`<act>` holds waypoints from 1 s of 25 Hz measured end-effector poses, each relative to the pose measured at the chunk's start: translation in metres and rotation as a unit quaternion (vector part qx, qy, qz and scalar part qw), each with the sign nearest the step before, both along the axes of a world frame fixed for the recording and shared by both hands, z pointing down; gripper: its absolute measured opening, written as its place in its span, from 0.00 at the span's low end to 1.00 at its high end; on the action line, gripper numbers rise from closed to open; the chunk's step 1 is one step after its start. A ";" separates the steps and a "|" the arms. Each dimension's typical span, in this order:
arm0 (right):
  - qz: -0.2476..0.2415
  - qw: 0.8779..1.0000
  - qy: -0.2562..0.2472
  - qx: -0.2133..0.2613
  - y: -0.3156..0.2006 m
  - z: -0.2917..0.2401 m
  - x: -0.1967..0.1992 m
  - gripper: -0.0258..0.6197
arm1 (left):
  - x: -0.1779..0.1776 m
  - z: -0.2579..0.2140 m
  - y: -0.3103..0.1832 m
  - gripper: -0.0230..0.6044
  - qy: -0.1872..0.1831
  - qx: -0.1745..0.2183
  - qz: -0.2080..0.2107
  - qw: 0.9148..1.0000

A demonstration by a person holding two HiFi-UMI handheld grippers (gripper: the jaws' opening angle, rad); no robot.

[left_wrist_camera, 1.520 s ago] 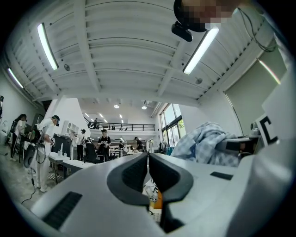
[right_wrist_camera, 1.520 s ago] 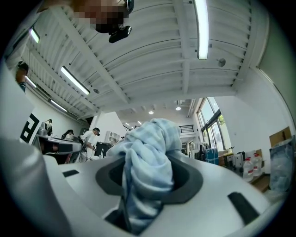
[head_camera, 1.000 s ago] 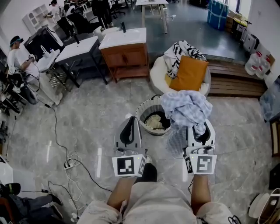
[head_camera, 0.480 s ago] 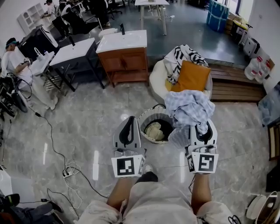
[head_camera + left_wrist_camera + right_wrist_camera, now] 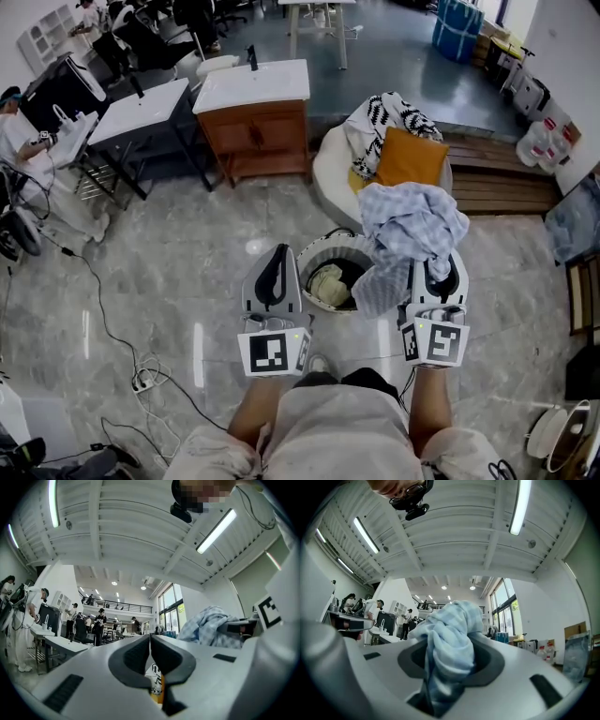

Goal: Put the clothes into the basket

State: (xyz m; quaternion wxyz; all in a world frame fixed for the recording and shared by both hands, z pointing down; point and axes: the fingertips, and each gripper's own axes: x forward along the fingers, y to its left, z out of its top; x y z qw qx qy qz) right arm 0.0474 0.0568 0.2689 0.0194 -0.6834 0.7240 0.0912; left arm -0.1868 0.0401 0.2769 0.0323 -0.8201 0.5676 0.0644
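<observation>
Two grippers are held out side by side above the grey marbled floor (image 5: 169, 244).

Right gripper (image 5: 441, 277): the fingers (image 5: 490, 660) are clamped on a light blue checked garment (image 5: 412, 217). In the right gripper view the fabric fills the gap between the two dark pads, bunches up above the tips and trails down toward the camera. In the head view the bundle sits on the front end of this gripper and covers its tips. A lower fold hangs down the inner side of the gripper and, in that view, overlaps the right part of the basket rim.

Left gripper (image 5: 278, 255): the fingers (image 5: 133, 660) are pressed together with nothing between them. The left gripper view shows the two pads meeting along a thin line at the tips. The same view shows the checked garment off to the right.

Basket (image 5: 307, 255): a round, pale basket stands on the floor. In the head view it lies between the two grippers and just ahead of them. A cream garment (image 5: 328, 281) lies inside, against the dark interior.

Surroundings: beyond the basket stands a round white seat (image 5: 328, 169) carrying an orange cushion (image 5: 408, 157) and a black-and-white patterned cloth (image 5: 386, 114). A wooden cabinet (image 5: 258, 131) with a white top stands left of the seat, and a white-topped bench (image 5: 150, 103) stands further left. A dark cable (image 5: 108, 314) runs across the floor at lower left. Wooden decking (image 5: 502, 178) lies right of the seat.
</observation>
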 end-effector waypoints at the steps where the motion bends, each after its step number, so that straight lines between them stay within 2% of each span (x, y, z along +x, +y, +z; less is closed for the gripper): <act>1: 0.002 1.000 -0.001 0.003 -0.004 -0.001 -0.001 0.26 | -0.001 0.001 -0.004 0.06 0.001 -0.001 0.002 1.000; 11: -0.016 1.000 -0.004 -0.010 -0.063 0.011 0.011 0.26 | 0.009 0.008 -0.062 0.06 -0.006 -0.009 -0.004 1.000; 25: -0.055 0.998 -0.020 -0.016 -0.174 0.010 0.069 0.26 | 0.073 -0.010 -0.156 0.06 -0.019 0.013 -0.034 0.999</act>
